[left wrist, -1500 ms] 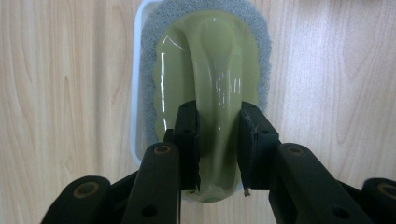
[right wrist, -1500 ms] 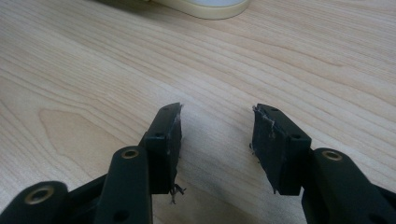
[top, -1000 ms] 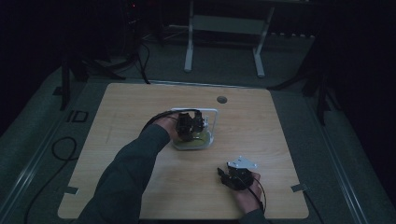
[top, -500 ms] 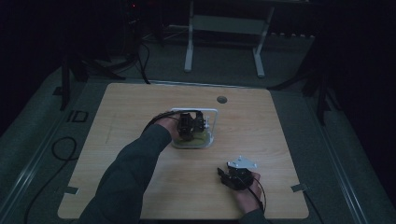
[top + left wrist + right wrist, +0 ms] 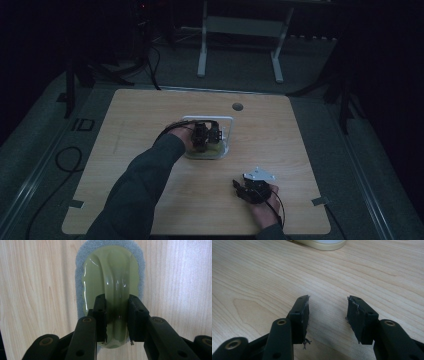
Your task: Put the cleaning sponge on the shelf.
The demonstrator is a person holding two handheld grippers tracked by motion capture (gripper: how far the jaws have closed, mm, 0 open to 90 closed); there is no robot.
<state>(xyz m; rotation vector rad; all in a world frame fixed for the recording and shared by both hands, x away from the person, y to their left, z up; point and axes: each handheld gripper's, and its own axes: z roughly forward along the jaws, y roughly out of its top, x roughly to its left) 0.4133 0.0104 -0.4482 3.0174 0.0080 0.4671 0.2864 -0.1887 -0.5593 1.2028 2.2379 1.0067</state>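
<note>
A scrubber (image 5: 112,270) with a glossy olive-green handle and a grey-blue pad lies flat, pale wood showing all round it. My left gripper (image 5: 116,300) comes down on it from above, its jaws pressed against both sides of the raised handle ridge. In the high view the left gripper (image 5: 205,135) is at the table's middle, over a clear white-rimmed container (image 5: 227,120) with something greenish (image 5: 214,149) at its near edge. The right gripper (image 5: 237,186) sits low near the front right of the table. Its jaws (image 5: 328,300) stand wide apart over bare wood, holding nothing.
The wooden table (image 5: 125,115) has a round cable hole (image 5: 237,106) at the back. A cream and white rim (image 5: 322,243) shows at the far edge of the right gripper view. Cables and a white stand (image 5: 240,30) lie on the dark floor behind.
</note>
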